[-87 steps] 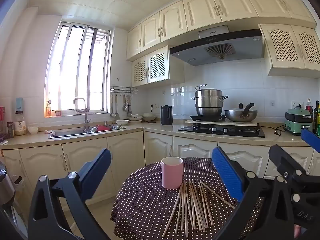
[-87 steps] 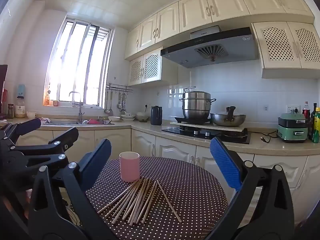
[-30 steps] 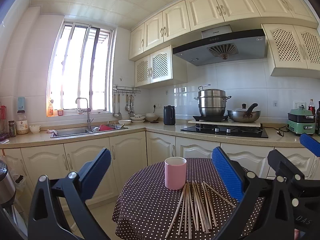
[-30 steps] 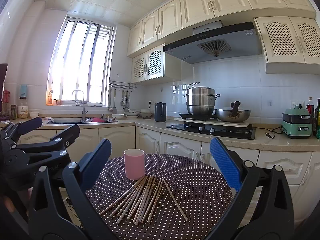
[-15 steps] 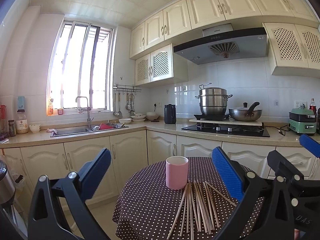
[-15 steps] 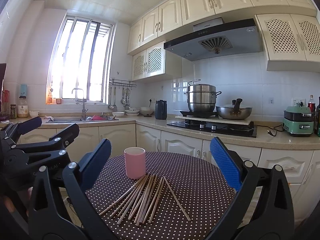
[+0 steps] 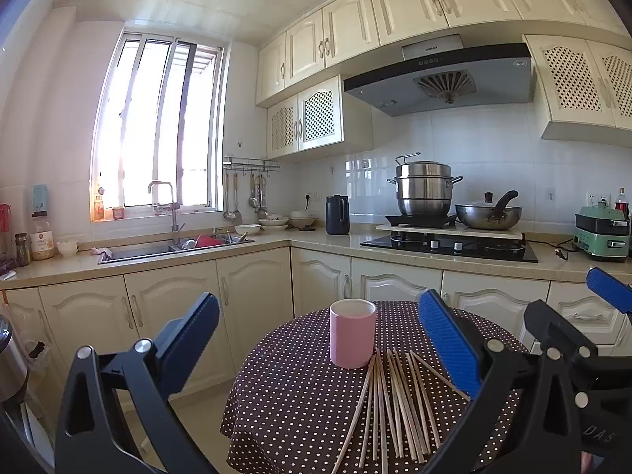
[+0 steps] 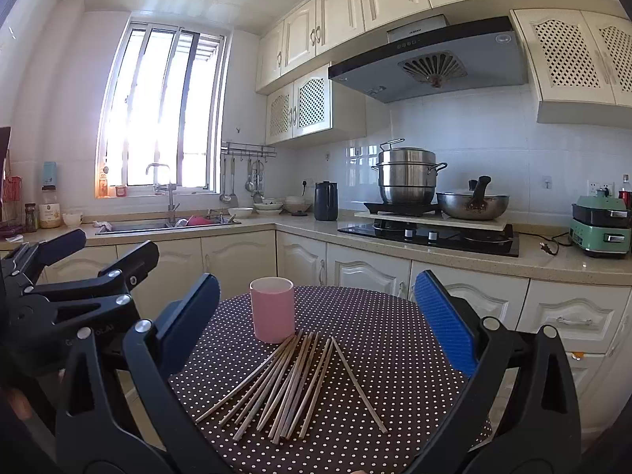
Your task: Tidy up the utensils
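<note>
kitchen with cream cabinets, seen over a round table (image 7: 276,407) under a brown, white-dotted cloth. nearest: left gripper (image 7: 320,339), jaws spread wide, blue pads well apart, nothing between them; it hangs above the table's near edge. right gripper (image 8: 316,316), likewise wide open and holding nothing, just beside the left one, which shows at the left edge of the right wrist view. on the cloth: chopsticks (image 8: 292,383), a loose fan of bare wooden sticks lying flat, their far ends converging toward the cup, one stick splayed off to the right. pink cup (image 7: 352,333), upright, open mouth up, standing just behind the chopsticks; the far tips of several sticks lie at or against its base, contact not certain. contents of the cup cannot be seen. beyond the table: base cabinets (image 7: 252,296) under a pale countertop (image 7: 328,243) running round a corner. on the counter, left to right: sink (image 7: 173,247) with tall tap below a bright window (image 7: 158,130); bowls; dark kettle (image 7: 337,214); black hob (image 7: 450,245) carrying a stacked steel steamer pot (image 7: 424,187) and a wok (image 7: 488,215); green appliance (image 7: 602,233) at far right. above: range hood (image 7: 438,79) and wall cupboards.
</note>
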The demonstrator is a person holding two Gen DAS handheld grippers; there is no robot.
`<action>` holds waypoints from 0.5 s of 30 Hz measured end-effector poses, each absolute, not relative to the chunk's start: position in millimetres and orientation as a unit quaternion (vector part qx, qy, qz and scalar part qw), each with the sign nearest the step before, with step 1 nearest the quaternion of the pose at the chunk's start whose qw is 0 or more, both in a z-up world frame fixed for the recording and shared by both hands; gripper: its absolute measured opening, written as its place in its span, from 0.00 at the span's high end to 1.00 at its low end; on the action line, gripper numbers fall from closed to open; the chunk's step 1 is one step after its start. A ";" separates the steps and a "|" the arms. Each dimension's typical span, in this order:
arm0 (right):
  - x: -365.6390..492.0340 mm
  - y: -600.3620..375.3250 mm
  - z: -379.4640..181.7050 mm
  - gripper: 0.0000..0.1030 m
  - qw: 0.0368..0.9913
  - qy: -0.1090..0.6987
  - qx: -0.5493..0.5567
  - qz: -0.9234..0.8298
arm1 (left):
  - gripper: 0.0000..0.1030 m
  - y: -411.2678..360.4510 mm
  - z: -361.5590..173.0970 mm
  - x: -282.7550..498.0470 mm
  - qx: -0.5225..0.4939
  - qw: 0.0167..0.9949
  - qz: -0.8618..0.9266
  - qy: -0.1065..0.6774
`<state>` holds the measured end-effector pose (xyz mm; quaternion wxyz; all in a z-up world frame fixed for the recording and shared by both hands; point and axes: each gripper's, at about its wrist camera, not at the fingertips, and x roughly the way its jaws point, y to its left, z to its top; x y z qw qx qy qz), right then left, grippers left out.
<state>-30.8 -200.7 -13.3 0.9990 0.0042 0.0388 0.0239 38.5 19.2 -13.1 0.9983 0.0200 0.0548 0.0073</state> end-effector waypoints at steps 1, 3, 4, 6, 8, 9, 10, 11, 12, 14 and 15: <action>-29.0 -201.0 -14.1 0.06 0.999 0.040 0.004 0.025 | 0.04 19.6 -13.4 40.4 0.021 0.998 0.007 0.056; -25.3 -201.6 -15.7 0.06 0.999 0.043 0.005 0.027 | 0.04 19.7 -15.7 43.7 0.022 0.998 0.006 0.059; -23.2 -202.6 -15.7 0.06 0.999 0.044 0.005 0.027 | 0.04 19.3 -16.6 45.9 0.023 0.998 0.006 0.061; -19.6 -203.2 -16.0 0.06 0.999 0.046 0.003 0.023 | 0.04 17.8 -18.2 49.8 0.026 0.998 0.008 0.063; -15.8 -202.8 -16.8 0.06 0.999 0.048 0.002 0.021 | 0.04 16.4 -19.8 54.0 0.029 0.997 0.009 0.065; -13.7 -203.4 -17.7 0.06 0.999 0.050 0.003 0.020 | 0.04 15.6 -20.7 56.8 0.031 0.997 0.009 0.067; -11.5 -203.9 -18.3 0.06 0.998 0.053 0.004 0.019 | 0.04 14.6 -21.3 58.2 0.032 0.997 0.010 0.067; -8.9 -205.3 -18.9 0.06 0.998 0.055 0.005 0.017 | 0.04 13.7 -22.2 60.4 0.033 0.997 0.010 0.068; -6.6 -206.3 -19.8 0.06 0.998 0.057 0.007 0.015 | 0.04 12.7 -22.7 62.5 0.035 0.997 0.011 0.069; -2.3 -207.9 -21.5 0.06 0.998 0.061 0.009 0.014 | 0.04 11.0 -25.1 65.8 0.037 0.997 0.014 0.068; -0.2 -208.4 -22.5 0.06 0.998 0.063 0.009 0.015 | 0.04 10.3 -26.1 68.1 0.038 0.997 0.015 0.068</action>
